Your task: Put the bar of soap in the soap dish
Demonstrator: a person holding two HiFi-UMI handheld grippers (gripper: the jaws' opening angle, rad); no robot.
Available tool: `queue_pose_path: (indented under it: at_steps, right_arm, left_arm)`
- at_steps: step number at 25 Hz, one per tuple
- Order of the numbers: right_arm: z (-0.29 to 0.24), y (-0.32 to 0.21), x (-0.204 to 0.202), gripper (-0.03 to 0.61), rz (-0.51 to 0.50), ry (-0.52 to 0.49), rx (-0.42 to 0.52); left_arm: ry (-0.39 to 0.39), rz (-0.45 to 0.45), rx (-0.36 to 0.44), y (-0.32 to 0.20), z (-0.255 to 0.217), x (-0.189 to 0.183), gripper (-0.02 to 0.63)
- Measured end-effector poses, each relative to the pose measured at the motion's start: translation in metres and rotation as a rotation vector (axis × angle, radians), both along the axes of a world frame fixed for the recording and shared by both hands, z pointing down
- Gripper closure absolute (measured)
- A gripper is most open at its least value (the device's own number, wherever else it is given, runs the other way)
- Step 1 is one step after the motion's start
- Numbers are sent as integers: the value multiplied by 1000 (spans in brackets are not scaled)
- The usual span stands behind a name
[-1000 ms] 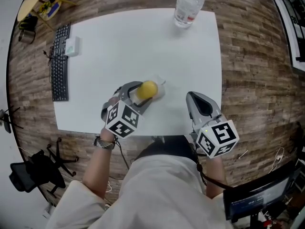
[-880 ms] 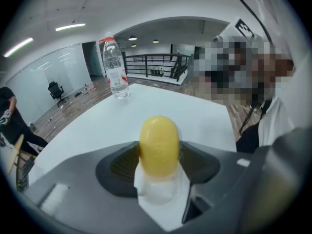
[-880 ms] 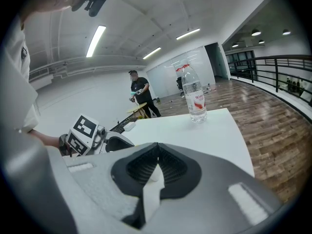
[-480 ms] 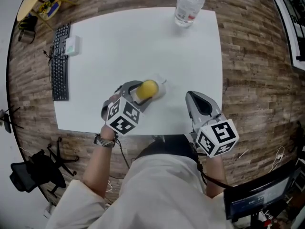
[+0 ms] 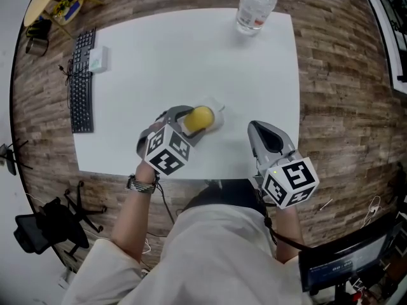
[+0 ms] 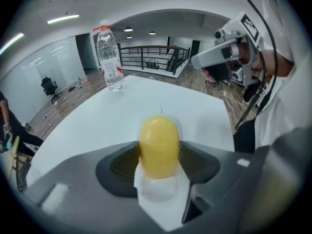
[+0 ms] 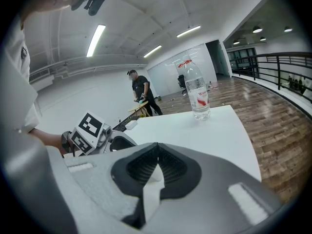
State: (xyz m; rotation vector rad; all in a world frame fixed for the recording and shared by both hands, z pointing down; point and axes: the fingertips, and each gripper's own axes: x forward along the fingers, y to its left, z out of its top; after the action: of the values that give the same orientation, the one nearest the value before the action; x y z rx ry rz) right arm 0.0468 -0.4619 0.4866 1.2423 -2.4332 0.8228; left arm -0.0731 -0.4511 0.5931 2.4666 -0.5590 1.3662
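We've got the left gripper (image 5: 188, 121) clamped on the yellow bar of soap (image 6: 158, 145), right at the clear soap dish (image 5: 218, 114) on the white table (image 5: 191, 56). The right gripper (image 7: 156, 164) has its jaws together, empty. The water bottle (image 5: 254, 5) and keyboard (image 5: 79, 84) sit well away.

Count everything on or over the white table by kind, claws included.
bar of soap: 1
soap dish: 1
water bottle: 1
keyboard: 1
small white box: 1
claws: 2, the left claw shut on the soap and the right claw shut and empty
Total: 7
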Motion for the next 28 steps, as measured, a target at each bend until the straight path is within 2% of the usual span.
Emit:
queue_pose_path:
  at_steps: [28]
  right_arm:
    - [7, 1, 1, 575, 0, 0, -16]
  left_arm:
    - [-27, -3, -37, 4, 11, 0, 342]
